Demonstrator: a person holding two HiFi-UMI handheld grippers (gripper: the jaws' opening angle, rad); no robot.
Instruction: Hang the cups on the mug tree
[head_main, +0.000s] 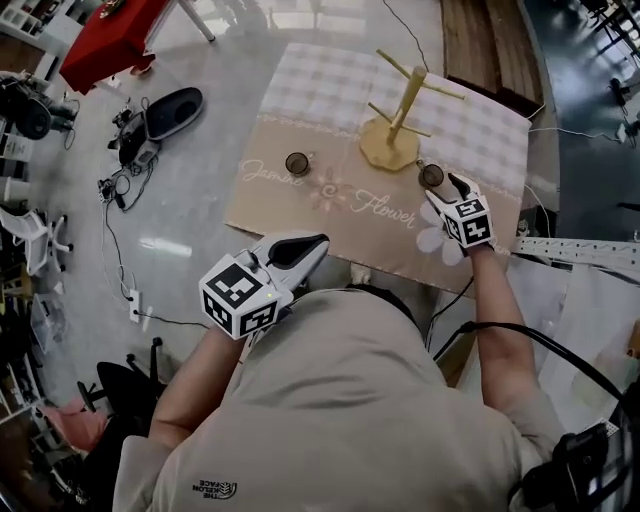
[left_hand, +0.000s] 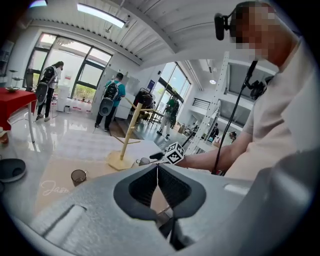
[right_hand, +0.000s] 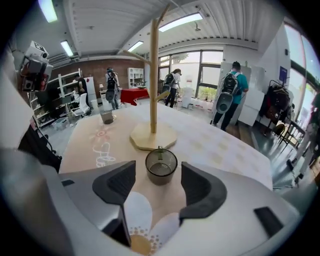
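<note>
A wooden mug tree (head_main: 397, 105) stands at the back of the table, its pegs bare. A dark glass cup (head_main: 432, 176) sits just right of its base. My right gripper (head_main: 447, 186) is down at that cup, open. In the right gripper view the cup (right_hand: 161, 166) stands upright between the wide jaws, and neither pad touches it. The mug tree (right_hand: 153, 75) rises right behind it. A second cup (head_main: 298, 163) stands left of the tree. My left gripper (head_main: 320, 241) hovers shut and empty over the near table edge; its tips (left_hand: 158, 169) meet.
A beige tablecloth (head_main: 330, 205) with script lettering covers the table. Cables, a power strip (head_main: 133, 303) and a dark case (head_main: 172, 112) lie on the floor at left. A perforated metal bar (head_main: 575, 250) is at right. People with backpacks stand far off in both gripper views.
</note>
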